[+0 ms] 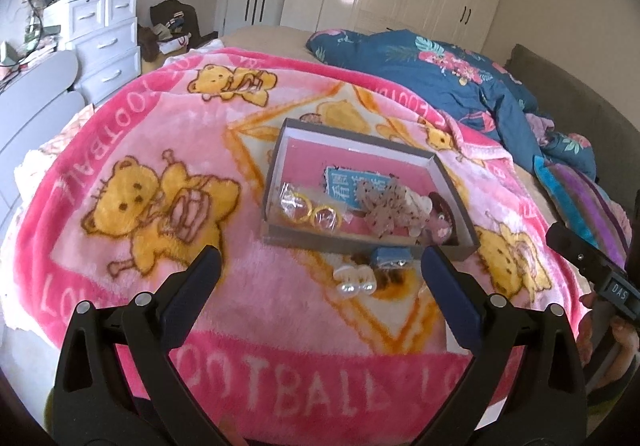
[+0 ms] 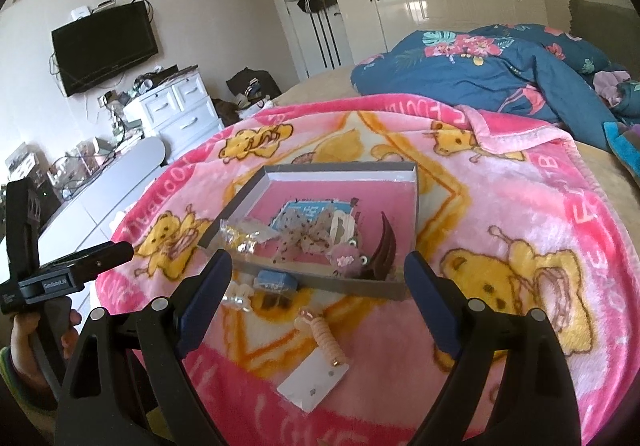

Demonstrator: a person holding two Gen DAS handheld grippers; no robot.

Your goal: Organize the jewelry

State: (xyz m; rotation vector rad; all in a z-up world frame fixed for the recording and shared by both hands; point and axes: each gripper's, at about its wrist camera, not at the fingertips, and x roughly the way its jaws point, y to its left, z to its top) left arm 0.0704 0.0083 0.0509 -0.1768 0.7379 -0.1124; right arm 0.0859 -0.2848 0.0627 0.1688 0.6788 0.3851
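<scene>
A grey box [image 1: 280, 150] with a pink inside lies on the pink bear blanket [image 1: 120, 134]. It holds bagged gold rings [image 1: 312, 212], a lace bow [image 1: 380, 206], a blue card and a brown clip. In front of it lie pearl earrings [image 1: 356, 282] and a small blue packet [image 1: 392, 258]. My left gripper [image 1: 320, 266] is open and empty just above them. In the right wrist view the box [image 2: 414, 182] is ahead, and a pink coil hair tie [image 2: 326, 338] on a white card [image 2: 312, 382] lies between the fingers of my open, empty right gripper [image 2: 318, 270].
A blue floral duvet [image 1: 440, 74] is bunched at the back right of the bed. A white drawer unit [image 1: 108, 34] and grey cabinets stand left of the bed. The other gripper's body shows at the right edge [image 1: 600, 270] and, in the right wrist view, at the left edge [image 2: 60, 274].
</scene>
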